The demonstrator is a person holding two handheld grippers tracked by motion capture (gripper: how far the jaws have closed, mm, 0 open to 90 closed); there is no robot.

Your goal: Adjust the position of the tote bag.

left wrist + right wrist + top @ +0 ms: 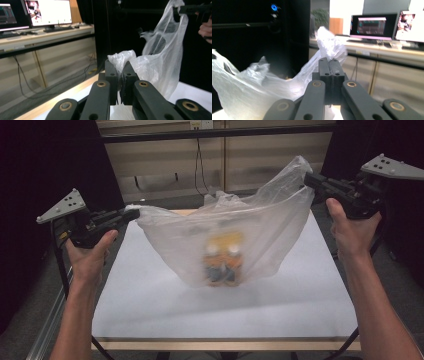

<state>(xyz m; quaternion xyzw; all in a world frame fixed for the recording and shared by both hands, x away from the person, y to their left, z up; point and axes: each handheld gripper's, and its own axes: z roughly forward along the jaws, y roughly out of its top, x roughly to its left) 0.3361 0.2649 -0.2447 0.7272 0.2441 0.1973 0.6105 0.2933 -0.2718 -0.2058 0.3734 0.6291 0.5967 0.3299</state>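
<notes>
A translucent white plastic bag [235,227] hangs stretched between both grippers above the white table [150,295]. Through its film I see a yellow and orange pack with two white caps [223,260] resting at the bottom. My left gripper [131,213] is shut on the bag's left handle, with plastic bunched out past its jaws [121,58]. My right gripper [309,181] is shut on the right handle, held higher; the pinched plastic [329,46] sticks up over the jaws. The bag [162,57] spreads toward the right gripper [178,11] in the left gripper view.
The table's wooden front edge [225,344] lies near the person. A desk with monitors [47,12] stands behind the table, and cables hang down the wall [199,167]. Dark curtains flank both sides. A metal frame rail [47,330] runs along the table's left.
</notes>
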